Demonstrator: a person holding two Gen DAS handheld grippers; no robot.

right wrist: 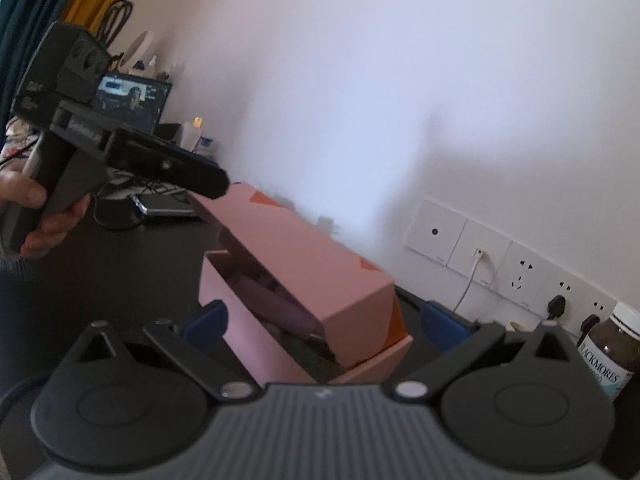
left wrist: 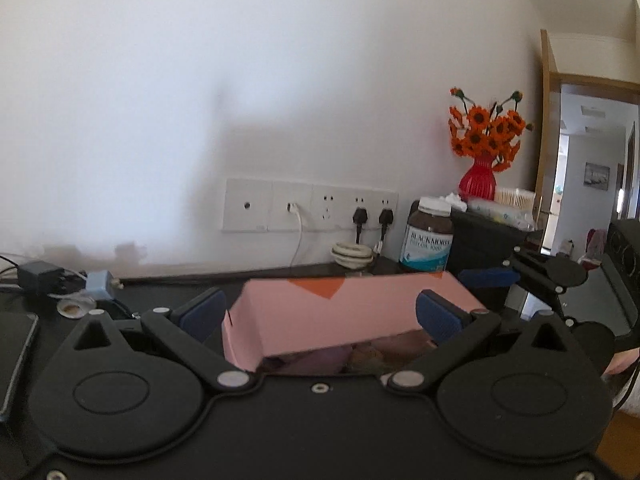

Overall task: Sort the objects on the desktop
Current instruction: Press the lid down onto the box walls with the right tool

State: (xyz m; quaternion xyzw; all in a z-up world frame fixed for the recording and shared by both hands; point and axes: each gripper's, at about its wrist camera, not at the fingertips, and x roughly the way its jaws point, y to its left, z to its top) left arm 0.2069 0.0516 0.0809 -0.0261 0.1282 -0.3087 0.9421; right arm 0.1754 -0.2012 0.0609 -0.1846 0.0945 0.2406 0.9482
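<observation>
Pink box sits on the dark desk, lid half-raised, between my left gripper's spread fingers; flower vase behind. Right wrist view: my right gripper gapes around the box's end, and my left hand grips its handle.

pink box blocks front, wall behind
</observation>
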